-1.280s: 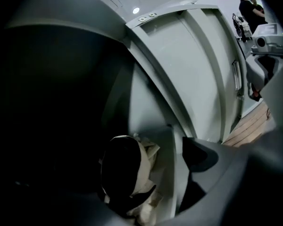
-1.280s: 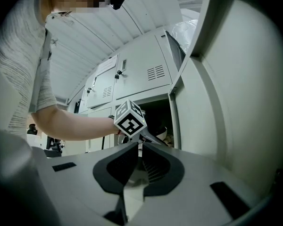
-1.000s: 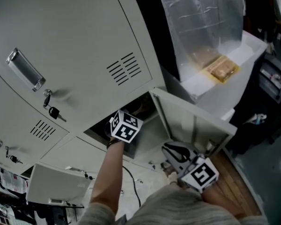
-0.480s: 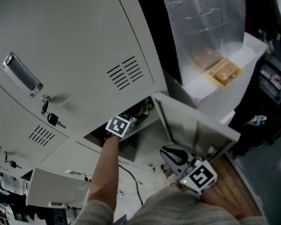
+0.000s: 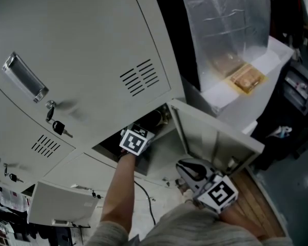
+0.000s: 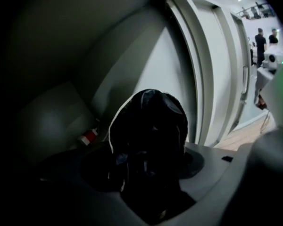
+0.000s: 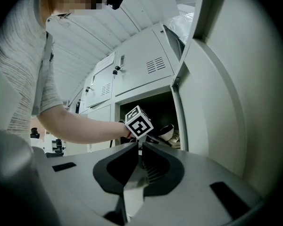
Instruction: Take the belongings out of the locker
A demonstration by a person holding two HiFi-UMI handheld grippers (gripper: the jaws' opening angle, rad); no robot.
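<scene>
the open compartment (image 5: pixel 155 121) sits low in the locker bank (image 5: pixel 82 55), under a closed door with a key (image 5: pixel 60 127) hanging in its lock. its own door (image 5: pixel 215 135) stands swung out to the right. the left gripper (image 5: pixel 134 140) reaches inside, its fingers having just closed in on a bundle (image 6: pixel 151 126) that stands between them. a small item (image 6: pixel 88 138) lies on the compartment floor, left of the bundle. the right gripper (image 5: pixel 189 167) hangs outside, before the swung door's inner face. right of the lockers, a box (image 5: pixel 244 78) lies under a plastic sheet (image 5: pixel 226 24).
</scene>
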